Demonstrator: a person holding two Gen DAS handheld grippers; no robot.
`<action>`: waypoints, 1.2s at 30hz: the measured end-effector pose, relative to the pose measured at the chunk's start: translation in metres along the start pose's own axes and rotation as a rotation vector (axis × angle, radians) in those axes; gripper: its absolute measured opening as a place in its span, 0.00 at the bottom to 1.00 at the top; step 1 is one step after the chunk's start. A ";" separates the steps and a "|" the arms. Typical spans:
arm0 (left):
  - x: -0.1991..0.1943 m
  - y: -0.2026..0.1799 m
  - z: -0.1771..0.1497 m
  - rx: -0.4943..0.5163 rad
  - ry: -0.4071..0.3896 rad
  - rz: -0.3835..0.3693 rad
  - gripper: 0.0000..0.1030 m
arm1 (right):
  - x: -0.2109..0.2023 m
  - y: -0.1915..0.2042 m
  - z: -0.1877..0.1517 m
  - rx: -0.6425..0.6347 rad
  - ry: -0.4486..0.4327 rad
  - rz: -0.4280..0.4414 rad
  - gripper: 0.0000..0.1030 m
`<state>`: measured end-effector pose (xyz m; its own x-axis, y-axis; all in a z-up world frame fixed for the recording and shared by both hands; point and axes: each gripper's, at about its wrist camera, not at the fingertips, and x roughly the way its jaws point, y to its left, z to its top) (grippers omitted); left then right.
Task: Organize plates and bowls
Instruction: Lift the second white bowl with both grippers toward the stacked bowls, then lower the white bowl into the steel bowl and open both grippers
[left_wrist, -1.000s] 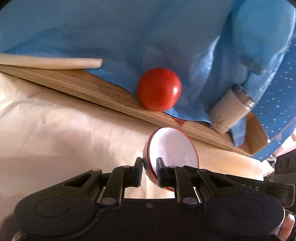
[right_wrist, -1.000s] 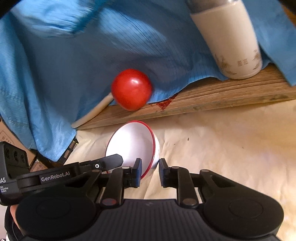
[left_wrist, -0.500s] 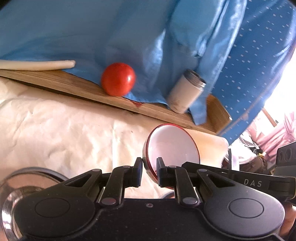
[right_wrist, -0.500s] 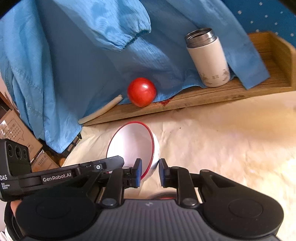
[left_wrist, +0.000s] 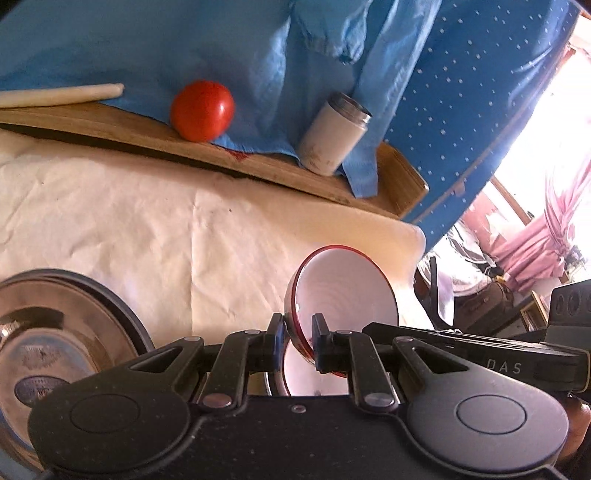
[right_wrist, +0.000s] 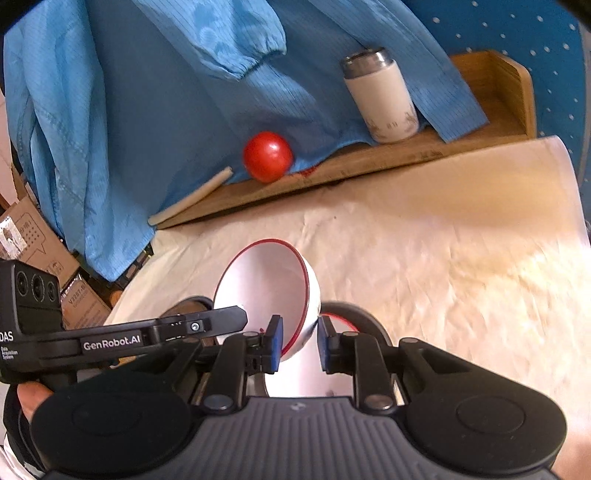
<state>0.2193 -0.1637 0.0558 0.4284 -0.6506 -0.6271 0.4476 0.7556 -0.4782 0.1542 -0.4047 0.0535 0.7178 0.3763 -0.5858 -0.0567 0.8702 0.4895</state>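
A small white bowl with a red rim (left_wrist: 343, 291) is held tilted above the cream-covered table (left_wrist: 221, 240). My left gripper (left_wrist: 297, 345) is shut on its rim from one side. My right gripper (right_wrist: 299, 343) is shut on the same bowl (right_wrist: 266, 288) from the other side. Below the held bowl lies another white red-rimmed bowl (left_wrist: 310, 373), also seen in the right wrist view (right_wrist: 295, 380), inside a dark-rimmed dish (right_wrist: 354, 312). A shiny metal plate (left_wrist: 55, 332) lies at the lower left in the left wrist view.
A wooden shelf (right_wrist: 369, 158) runs along the back with a red tomato (right_wrist: 267, 156), a white thermos (right_wrist: 384, 96) and a pale stick (right_wrist: 192, 201). Blue cloth (right_wrist: 147, 92) hangs behind. Cardboard boxes (right_wrist: 33, 236) stand off the table's left edge.
Both grippers have pulled back from the shelf with the bowl; tomato and thermos look farther away. The metal plate and the lower bowl have come into view beneath.
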 end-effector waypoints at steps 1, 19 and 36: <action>0.000 -0.001 -0.002 0.006 0.005 -0.002 0.16 | -0.001 -0.001 -0.002 0.004 0.000 -0.002 0.22; 0.012 -0.016 -0.024 0.067 0.059 0.000 0.17 | -0.007 -0.012 -0.026 0.013 0.044 -0.064 0.22; 0.020 -0.027 -0.030 0.171 0.097 0.070 0.17 | 0.003 -0.016 -0.032 0.007 0.093 -0.075 0.22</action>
<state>0.1919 -0.1949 0.0379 0.3894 -0.5806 -0.7150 0.5499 0.7693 -0.3252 0.1355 -0.4077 0.0231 0.6526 0.3381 -0.6781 0.0002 0.8948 0.4464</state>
